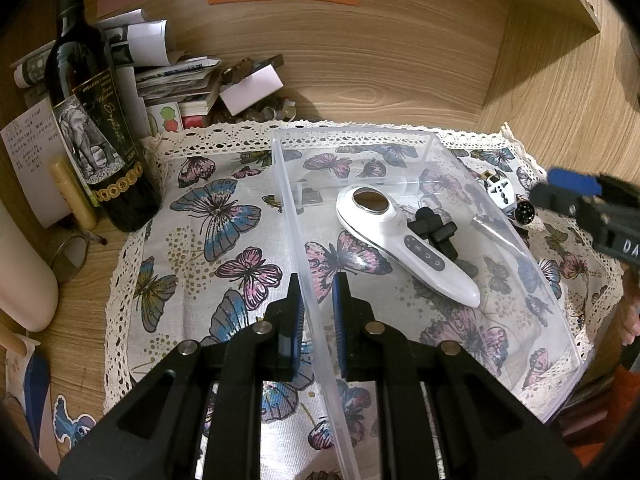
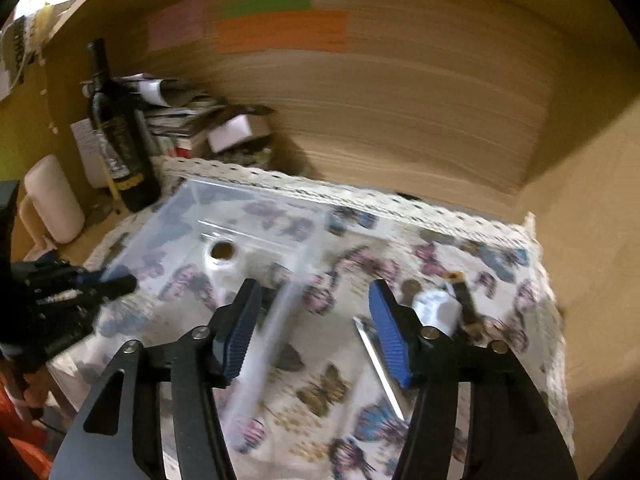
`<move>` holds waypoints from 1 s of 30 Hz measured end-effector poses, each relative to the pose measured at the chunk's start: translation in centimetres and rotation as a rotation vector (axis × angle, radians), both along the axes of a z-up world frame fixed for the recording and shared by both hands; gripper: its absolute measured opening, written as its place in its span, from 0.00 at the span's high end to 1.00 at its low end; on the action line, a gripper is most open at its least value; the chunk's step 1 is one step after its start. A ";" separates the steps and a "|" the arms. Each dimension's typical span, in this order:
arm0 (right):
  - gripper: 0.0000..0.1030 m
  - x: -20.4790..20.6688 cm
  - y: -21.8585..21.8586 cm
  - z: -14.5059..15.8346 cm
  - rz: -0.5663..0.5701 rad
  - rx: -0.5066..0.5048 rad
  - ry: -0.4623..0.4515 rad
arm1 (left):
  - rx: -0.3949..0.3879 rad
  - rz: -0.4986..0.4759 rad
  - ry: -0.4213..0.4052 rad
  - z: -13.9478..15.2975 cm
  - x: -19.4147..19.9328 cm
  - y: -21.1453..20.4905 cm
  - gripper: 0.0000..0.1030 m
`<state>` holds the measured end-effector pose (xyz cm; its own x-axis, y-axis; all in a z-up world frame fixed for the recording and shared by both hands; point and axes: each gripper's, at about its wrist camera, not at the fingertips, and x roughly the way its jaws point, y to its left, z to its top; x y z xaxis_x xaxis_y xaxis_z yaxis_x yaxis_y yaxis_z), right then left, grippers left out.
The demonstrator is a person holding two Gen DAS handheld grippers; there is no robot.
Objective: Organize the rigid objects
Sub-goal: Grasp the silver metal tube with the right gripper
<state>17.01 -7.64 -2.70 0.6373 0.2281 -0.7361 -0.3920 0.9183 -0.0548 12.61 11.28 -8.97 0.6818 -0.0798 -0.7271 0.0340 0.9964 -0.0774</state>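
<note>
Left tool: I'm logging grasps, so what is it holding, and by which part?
The left tool straddles the clear plastic bin at its near-left wall; full clamping cannot be told. The right tool holds nothing.

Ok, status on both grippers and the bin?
Left gripper shut on clear bin wall. Right gripper open, empty. White handheld device and black piece inside.

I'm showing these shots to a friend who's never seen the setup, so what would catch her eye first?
Probably the clear plastic bin on the butterfly-print cloth, with a white handheld device and a small black piece lying inside it. The left tool straddles the bin's near wall. A dark wine bottle stands upright at the cloth's left edge, by stacked papers.
</note>
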 end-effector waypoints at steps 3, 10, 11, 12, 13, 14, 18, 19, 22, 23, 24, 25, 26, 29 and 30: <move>0.46 -0.3 -1.6 -1.1 -0.043 -0.026 0.037 | 0.001 0.000 0.000 0.0 0.0 0.0 0.88; 0.46 -0.6 -4.5 -4.7 -0.116 -0.044 0.159 | 0.002 -0.001 0.000 0.0 0.1 0.0 0.88; 0.46 -0.5 -4.7 -5.1 -0.121 -0.044 0.172 | 0.002 -0.001 0.000 0.0 0.1 0.0 0.88; 0.46 -0.5 -4.8 -5.5 -0.127 -0.043 0.187 | 0.002 -0.001 0.000 0.0 0.1 0.0 0.88; 0.46 -0.3 -5.0 -6.0 -0.132 -0.040 0.201 | 0.002 -0.002 0.000 0.1 0.1 0.0 0.88; 0.46 -0.2 -5.0 -6.2 -0.133 -0.040 0.208 | 0.001 -0.001 0.000 0.1 0.1 0.0 0.88; 0.46 1.1 -4.9 -6.9 -0.130 -0.042 0.222 | 0.003 -0.001 -0.001 0.1 0.1 0.0 0.88; 0.46 1.5 -4.8 -7.0 -0.126 -0.043 0.222 | 0.001 0.000 -0.002 0.1 0.1 0.0 0.88; 0.47 3.0 -4.3 -7.2 -0.109 -0.053 0.228 | 0.001 0.000 -0.002 0.1 0.2 0.0 0.88; 0.48 3.4 -4.2 -7.3 -0.106 -0.053 0.236 | 0.002 -0.001 -0.002 0.1 0.1 0.0 0.88; 0.54 3.9 -4.0 -7.5 -0.098 -0.054 0.247 | 0.002 -0.001 -0.002 0.1 0.1 -0.1 0.88; 0.66 4.3 -3.8 -7.7 -0.091 -0.051 0.259 | 0.002 0.000 -0.002 0.1 0.2 0.0 0.88; 0.68 4.7 -3.7 -8.0 -0.089 -0.051 0.265 | 0.002 0.000 -0.001 0.1 0.1 0.0 0.88; 0.84 4.6 -3.4 -8.0 -0.076 -0.052 0.246 | 0.004 -0.001 0.002 -0.1 0.1 -0.1 0.88; 0.86 4.4 -3.2 -7.9 -0.064 -0.052 0.245 | 0.004 -0.001 0.003 -0.1 0.1 -0.1 0.88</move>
